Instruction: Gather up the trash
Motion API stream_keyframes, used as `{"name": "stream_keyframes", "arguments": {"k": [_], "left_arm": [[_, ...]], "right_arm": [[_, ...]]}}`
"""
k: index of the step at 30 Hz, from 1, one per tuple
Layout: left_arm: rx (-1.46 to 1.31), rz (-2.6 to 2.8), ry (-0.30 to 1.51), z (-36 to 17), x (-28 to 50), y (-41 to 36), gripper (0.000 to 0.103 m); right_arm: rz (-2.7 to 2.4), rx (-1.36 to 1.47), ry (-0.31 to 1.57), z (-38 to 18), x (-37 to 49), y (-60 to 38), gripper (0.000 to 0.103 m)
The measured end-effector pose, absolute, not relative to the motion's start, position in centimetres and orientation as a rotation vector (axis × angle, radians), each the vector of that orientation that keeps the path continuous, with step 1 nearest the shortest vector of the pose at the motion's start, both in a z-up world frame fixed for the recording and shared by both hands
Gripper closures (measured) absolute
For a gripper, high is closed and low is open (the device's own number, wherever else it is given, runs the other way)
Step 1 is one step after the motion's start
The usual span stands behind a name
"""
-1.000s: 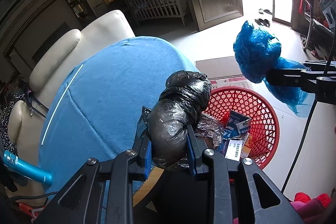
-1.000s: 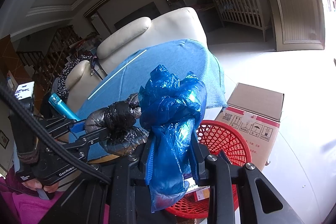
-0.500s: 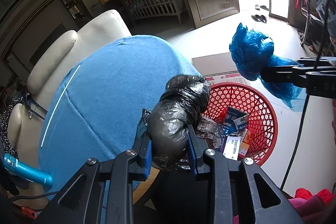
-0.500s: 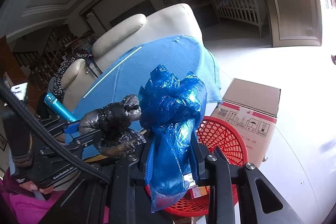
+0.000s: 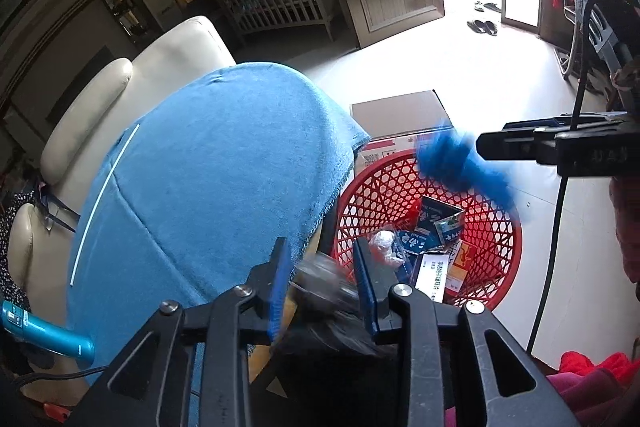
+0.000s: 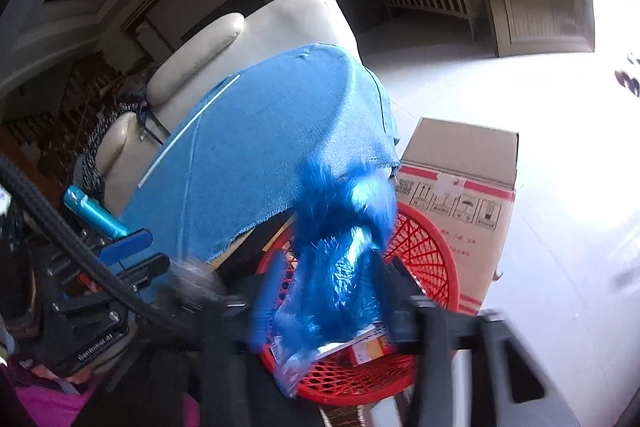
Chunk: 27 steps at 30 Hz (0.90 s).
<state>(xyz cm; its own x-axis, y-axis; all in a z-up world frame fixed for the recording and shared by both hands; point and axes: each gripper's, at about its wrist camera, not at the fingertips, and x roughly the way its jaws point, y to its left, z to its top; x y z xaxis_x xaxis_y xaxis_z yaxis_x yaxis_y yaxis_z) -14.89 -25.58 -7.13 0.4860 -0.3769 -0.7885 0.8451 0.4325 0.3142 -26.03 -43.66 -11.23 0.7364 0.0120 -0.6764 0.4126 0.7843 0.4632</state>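
A: Pale tile floor, blue cloth point(image 5: 216, 187) draped over the table, cream armchair point(image 5: 132, 99) beyond it. Status on the claws?

B: Right gripper point(image 6: 332, 291): jaws have just been opening, now apart. Blue plastic bag point(image 6: 340, 251) is a motion-blurred streak between them, pads no longer pressing it. From the left wrist view that bag point(image 5: 456, 163) sits in the air just off the right fingertips, above the far rim of the red mesh basket point(image 5: 504, 267).

A: Left one?

B: Left gripper point(image 5: 322, 271): jaws have just been opening too, slightly spread. Black plastic bag point(image 5: 324, 287) is low between the blue pads, blurred. Can't tell whether the pads touch it.

A: Basket position?

B: On the floor, right of the cloth's hanging edge, near both claws. Cartons and a clear crumpled wrapper lie inside. Cardboard box point(image 6: 460, 179) stands just beyond it, touching or nearly so. Teal handle point(image 5: 44, 331) at near left.
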Motion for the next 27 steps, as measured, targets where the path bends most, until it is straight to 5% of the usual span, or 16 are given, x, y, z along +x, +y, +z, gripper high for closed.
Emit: {"name": "stream_keyframes", "arguments": {"k": [11, 17, 27], "left_arm": [[0.767, -0.826, 0.682, -7.1, -14.5, -24.8, 0.063], [0.737, -0.772, 0.669, -7.0, -12.9, -23.5, 0.041], [0.587, -0.55, 0.7, -6.3, -3.7, -17.1, 0.027]], "right_arm": [[-0.221, 0.634, 0.694, -11.2, -25.5, -43.0, 0.037], [-0.21, 0.606, 0.7, -10.6, -23.8, -42.3, 0.037], [-0.217, 0.457, 0.716, -8.5, -15.9, -39.2, 0.037]]}}
